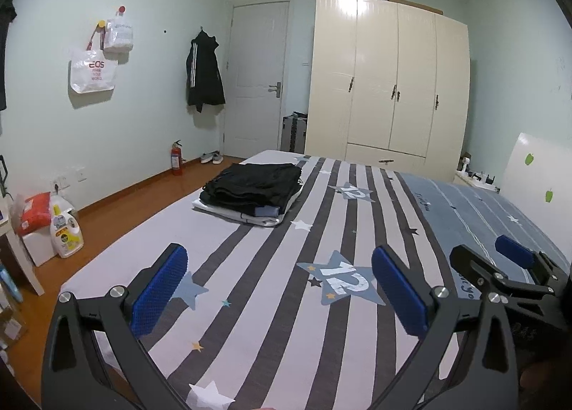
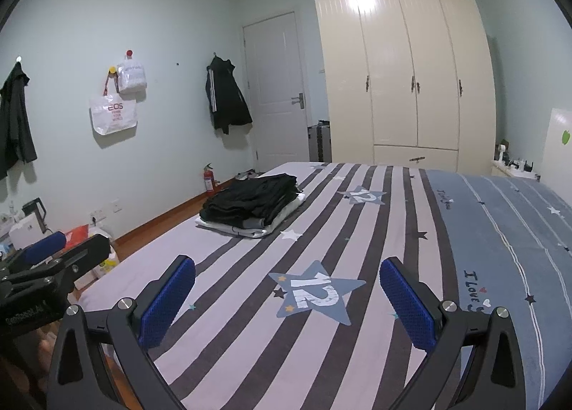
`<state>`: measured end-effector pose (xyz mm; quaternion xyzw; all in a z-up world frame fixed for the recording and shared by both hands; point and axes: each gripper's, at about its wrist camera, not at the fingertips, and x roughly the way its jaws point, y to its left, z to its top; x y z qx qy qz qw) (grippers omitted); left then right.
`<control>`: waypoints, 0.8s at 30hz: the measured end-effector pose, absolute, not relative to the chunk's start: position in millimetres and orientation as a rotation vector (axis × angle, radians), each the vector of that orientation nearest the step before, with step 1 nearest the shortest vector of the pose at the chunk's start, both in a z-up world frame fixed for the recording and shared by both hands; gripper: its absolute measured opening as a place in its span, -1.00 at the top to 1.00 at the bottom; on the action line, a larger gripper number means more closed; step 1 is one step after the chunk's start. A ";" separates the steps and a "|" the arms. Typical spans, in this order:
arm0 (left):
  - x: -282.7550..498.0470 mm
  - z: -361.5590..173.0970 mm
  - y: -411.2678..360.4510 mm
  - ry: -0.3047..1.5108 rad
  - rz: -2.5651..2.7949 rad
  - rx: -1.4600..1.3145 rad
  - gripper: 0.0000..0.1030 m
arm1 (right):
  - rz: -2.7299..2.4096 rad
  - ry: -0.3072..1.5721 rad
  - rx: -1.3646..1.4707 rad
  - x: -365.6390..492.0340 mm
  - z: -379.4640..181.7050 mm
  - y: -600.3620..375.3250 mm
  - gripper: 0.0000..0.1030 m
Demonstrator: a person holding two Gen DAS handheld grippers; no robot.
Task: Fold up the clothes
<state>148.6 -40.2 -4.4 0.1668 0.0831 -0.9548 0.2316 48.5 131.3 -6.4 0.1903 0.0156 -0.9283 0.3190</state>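
Observation:
A stack of folded clothes (image 1: 252, 193) (image 2: 252, 204), black on top with white and blue-grey pieces beneath, lies on the far left part of the striped bed (image 1: 271, 320) (image 2: 250, 320). My left gripper (image 1: 279, 285) hovers open above the bed's near end, blue pads wide apart and nothing between them. My right gripper (image 2: 287, 292) is open too, just as empty, well short of the stack. Each gripper appears at the edge of the other's view: the right one (image 1: 500, 256) and the left one (image 2: 60, 249).
A cream wardrobe (image 1: 389, 88) and a white door (image 1: 255, 77) stand behind the bed. A black jacket (image 1: 203, 77) and bags (image 1: 93, 70) hang on the left wall. A fire extinguisher (image 1: 176, 158), detergent bottle (image 1: 66, 231) and boxes sit on the wooden floor left of the bed.

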 end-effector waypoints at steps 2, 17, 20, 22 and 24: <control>148.2 -4.6 -41.6 0.226 -2.618 0.461 -0.99 | -2.442 0.038 0.500 47.6 -6.4 130.6 -0.98; 150.5 -7.9 -53.9 0.223 -2.577 0.457 -0.99 | -2.415 0.049 0.490 50.9 -10.1 118.2 -0.98; 150.8 -8.9 -56.3 0.225 -2.575 0.461 -0.99 | -2.414 0.048 0.488 51.2 -9.6 116.9 -0.98; 150.7 -9.5 -58.3 0.224 -2.575 0.465 -0.99 | -2.412 0.048 0.486 51.4 -9.3 116.0 -0.98; 150.1 -10.3 -59.7 0.223 -2.576 0.470 -0.99 | -2.412 0.049 0.485 51.5 -9.3 115.0 -0.98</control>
